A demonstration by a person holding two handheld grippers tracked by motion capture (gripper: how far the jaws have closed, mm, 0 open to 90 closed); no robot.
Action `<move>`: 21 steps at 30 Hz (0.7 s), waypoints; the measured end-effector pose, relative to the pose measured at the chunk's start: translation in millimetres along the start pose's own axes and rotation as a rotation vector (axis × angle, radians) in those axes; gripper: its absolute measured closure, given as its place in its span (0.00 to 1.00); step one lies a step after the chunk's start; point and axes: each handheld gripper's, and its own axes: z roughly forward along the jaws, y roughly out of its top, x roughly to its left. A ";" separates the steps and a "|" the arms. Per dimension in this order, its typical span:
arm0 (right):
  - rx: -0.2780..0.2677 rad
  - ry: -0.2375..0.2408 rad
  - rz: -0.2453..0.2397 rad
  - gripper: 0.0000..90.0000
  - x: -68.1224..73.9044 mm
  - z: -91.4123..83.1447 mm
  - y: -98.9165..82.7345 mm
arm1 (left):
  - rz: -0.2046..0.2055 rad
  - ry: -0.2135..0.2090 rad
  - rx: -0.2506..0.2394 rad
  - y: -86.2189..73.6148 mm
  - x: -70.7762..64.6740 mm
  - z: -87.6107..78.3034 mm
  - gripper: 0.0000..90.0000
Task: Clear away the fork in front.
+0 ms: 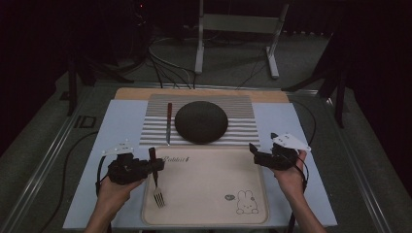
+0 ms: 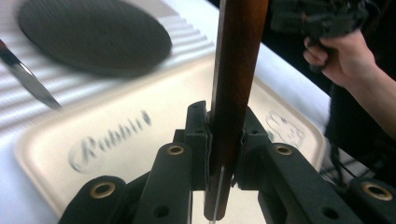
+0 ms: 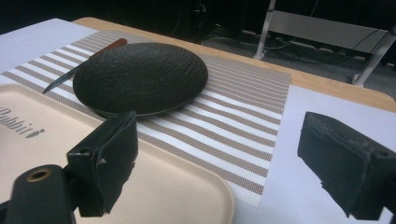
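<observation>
My left gripper [image 1: 154, 166] is shut on the dark wooden handle of a fork [image 1: 156, 187]. The fork's metal tines point toward me over the left part of a beige tray [image 1: 209, 184]; I cannot tell if they touch it. In the left gripper view the brown fork handle [image 2: 238, 60] stands upright, pinched between the pads of my left gripper [image 2: 224, 128], above the tray [image 2: 56, 140]. My right gripper [image 1: 265, 148] hovers at the tray's far right corner. In the right gripper view my right gripper [image 3: 224, 154] stands wide open with nothing between its jaws.
A black plate [image 1: 201, 121] sits on a striped placemat [image 1: 243, 126] behind the tray, with a knife [image 1: 168, 121] lying to its left. The tray carries "Rabbit" lettering and a bunny drawing [image 1: 247, 203]. A pale sheet [image 1: 121, 121] covers the table.
</observation>
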 end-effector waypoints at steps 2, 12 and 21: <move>0.001 -0.001 -0.001 0.14 0.2 0.1 -0.1 | -0.009 0.017 0.012 -3.9 5.2 5.7 0.88; -0.006 -0.004 -0.001 0.14 -0.9 -1.9 -1.4 | -0.013 0.131 0.069 -9.6 34.7 30.6 0.80; -0.004 -0.008 0.003 0.14 -3.5 -3.7 -4.0 | -0.032 0.156 0.146 -22.3 42.7 40.1 0.76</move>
